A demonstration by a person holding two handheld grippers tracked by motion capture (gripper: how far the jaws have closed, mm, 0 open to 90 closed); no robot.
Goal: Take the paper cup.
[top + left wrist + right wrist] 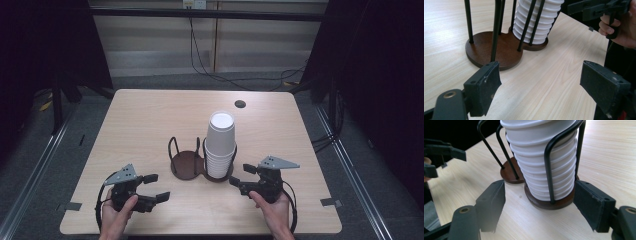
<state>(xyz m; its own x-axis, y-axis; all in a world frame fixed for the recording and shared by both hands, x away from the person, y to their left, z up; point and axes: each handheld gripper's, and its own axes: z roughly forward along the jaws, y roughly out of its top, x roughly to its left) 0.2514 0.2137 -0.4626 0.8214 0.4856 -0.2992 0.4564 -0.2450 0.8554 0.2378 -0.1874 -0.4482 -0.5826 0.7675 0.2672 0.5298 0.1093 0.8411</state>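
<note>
A dark brown two-bay cup holder (pixel 186 165) with black wire loops stands at the table's middle. Its right bay holds a tall stack of white paper cups (pixel 220 145), bottoms up; the left bay is bare. My left gripper (pixel 156 187) rests low at the front left, open, with nothing between its jaws. In the left gripper view the left gripper (pixel 540 85) faces the holder's base (pixel 489 50) and the cups (pixel 536 22). My right gripper (pixel 241 175) sits just right of the holder, open. The right gripper (pixel 539 203) looks at the cup stack (pixel 541 157) close ahead, apart from it.
A small dark round hole (pixel 240 104) marks the table's far side. Light wood tabletop (pixel 145 125) spreads around the holder. Black cables (pixel 225 77) trail on the floor behind the table, and dark curtains stand at both sides.
</note>
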